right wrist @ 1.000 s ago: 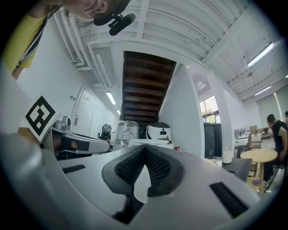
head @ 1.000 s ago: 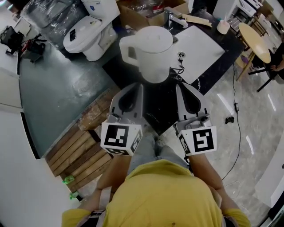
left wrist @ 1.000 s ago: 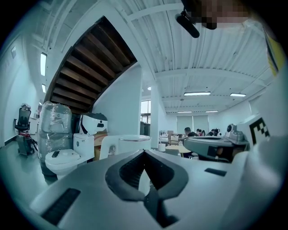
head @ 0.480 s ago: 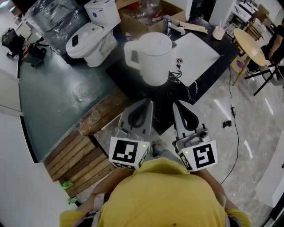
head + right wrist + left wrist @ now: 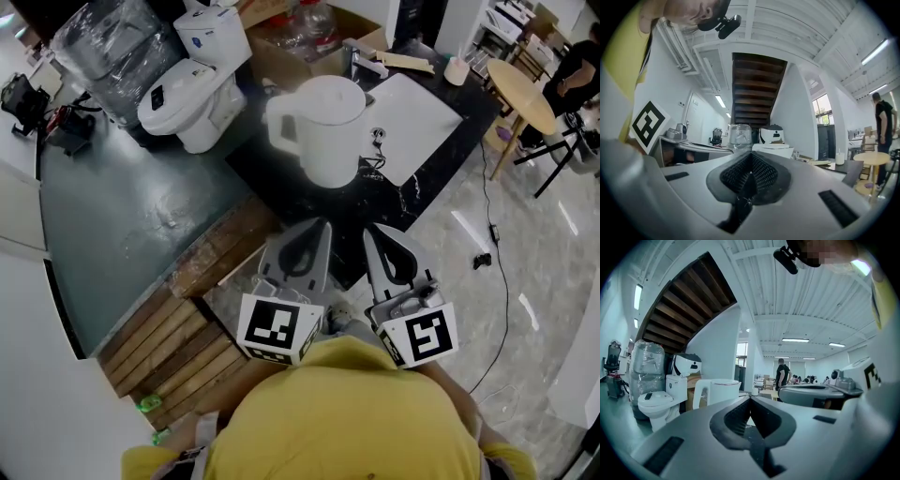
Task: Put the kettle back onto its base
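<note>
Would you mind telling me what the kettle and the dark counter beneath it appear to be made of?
The kettle looks like white plastic with a smooth satin finish: even colour, a moulded one-piece handle, soft highlights. The counter looks like polished dark stone, perhaps marble or an imitation: pale veins and glossy reflections.

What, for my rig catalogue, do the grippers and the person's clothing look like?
The left gripper and right gripper are grey tapered shells with black ribbed pads. Each carries a white cube with black square markers. The person wears a yellow top.
</note>
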